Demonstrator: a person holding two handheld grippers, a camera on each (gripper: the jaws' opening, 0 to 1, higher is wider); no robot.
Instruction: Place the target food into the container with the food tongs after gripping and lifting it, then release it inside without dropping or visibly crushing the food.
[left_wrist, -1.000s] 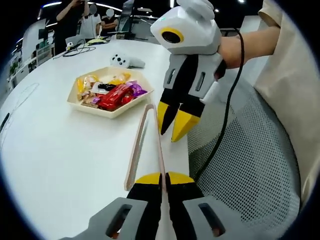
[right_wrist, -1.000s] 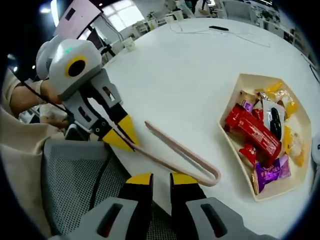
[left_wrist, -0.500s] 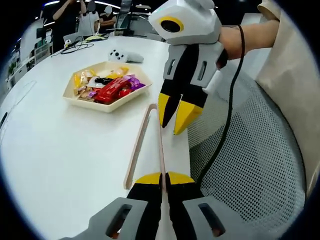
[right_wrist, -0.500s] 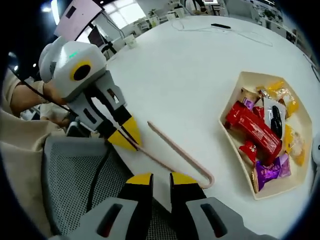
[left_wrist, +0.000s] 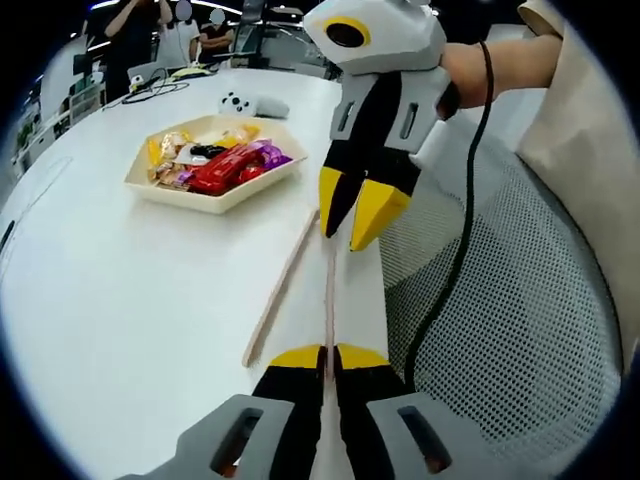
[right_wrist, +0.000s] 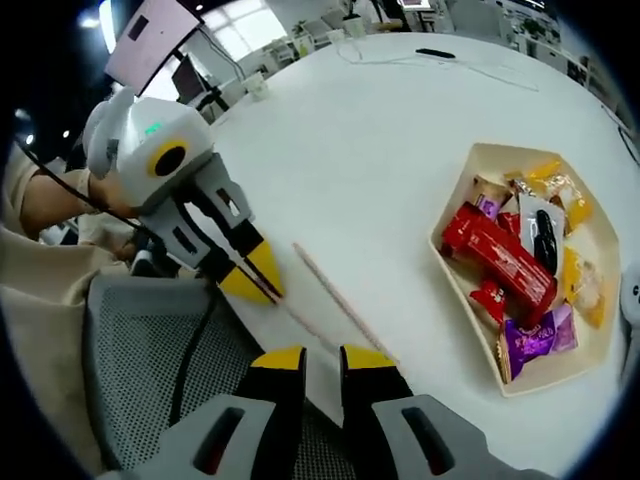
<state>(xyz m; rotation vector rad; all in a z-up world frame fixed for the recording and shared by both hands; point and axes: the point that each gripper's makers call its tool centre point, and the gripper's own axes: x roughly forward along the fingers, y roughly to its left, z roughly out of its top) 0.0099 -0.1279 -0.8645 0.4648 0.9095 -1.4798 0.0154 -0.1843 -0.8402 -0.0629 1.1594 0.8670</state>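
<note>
In the left gripper view, the left gripper (left_wrist: 326, 354) rises from the bottom centre with its yellow tips pinched tight on one arm of the pink tongs (left_wrist: 283, 283), which run up the middle of the white table (left_wrist: 120, 290). The right gripper (left_wrist: 354, 218) drops in from the top, its yellow tips a narrow gap apart over the far end of the tongs; whether they grip it, I cannot tell. At upper left sits the tray (left_wrist: 215, 198) heaped with wrapped snacks (left_wrist: 222, 170), well apart from the tongs, and a mesh chair (left_wrist: 500, 330) fills the right side. Over to the right gripper view: the right gripper (right_wrist: 322, 356) stands at bottom centre, tips slightly apart, the tongs (right_wrist: 340, 303) reaching toward them. The left gripper (right_wrist: 253, 280) sits at centre left, clamped on the tongs' other end. The tray (right_wrist: 455, 290) lies at the right, red snacks (right_wrist: 497, 262) inside.
</note>
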